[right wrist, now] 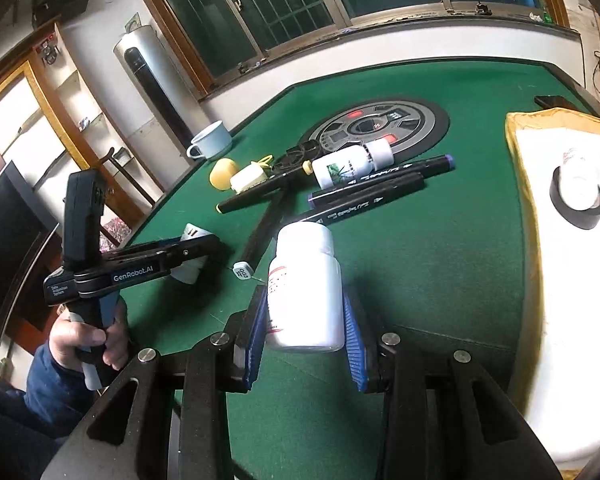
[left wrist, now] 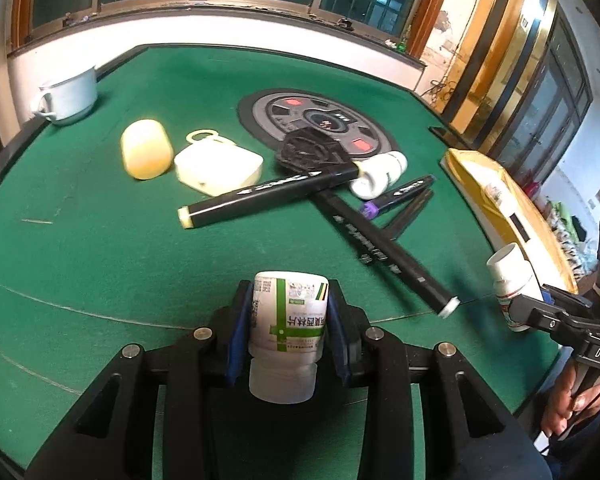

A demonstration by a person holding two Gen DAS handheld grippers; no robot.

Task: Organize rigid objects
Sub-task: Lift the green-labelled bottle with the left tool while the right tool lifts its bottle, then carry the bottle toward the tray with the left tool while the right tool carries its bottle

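Note:
My left gripper (left wrist: 289, 328) is shut on a white pill bottle with a green-striped label (left wrist: 285, 320), held cap toward the camera above the green table. My right gripper (right wrist: 306, 324) is shut on a white pill bottle with a red-printed label (right wrist: 306, 288), cap pointing away. The right gripper and its bottle (left wrist: 514, 284) also show at the right of the left wrist view. The left gripper (right wrist: 195, 256) shows in the right wrist view. Black markers (left wrist: 275, 196) (right wrist: 364, 196), a third white bottle (left wrist: 380, 174) (right wrist: 350, 164), a yellow capsule (left wrist: 145, 154) and a cream case (left wrist: 217, 168) lie mid-table.
A yellow-rimmed white tray (right wrist: 516, 160) at the right holds a black tape roll (right wrist: 578, 204) and a small bottle. A pale mug (left wrist: 67, 96) stands at the far left. A round black-and-grey panel (left wrist: 320, 118) sits in the table's centre, with a black tangled item (left wrist: 308, 152) at its edge.

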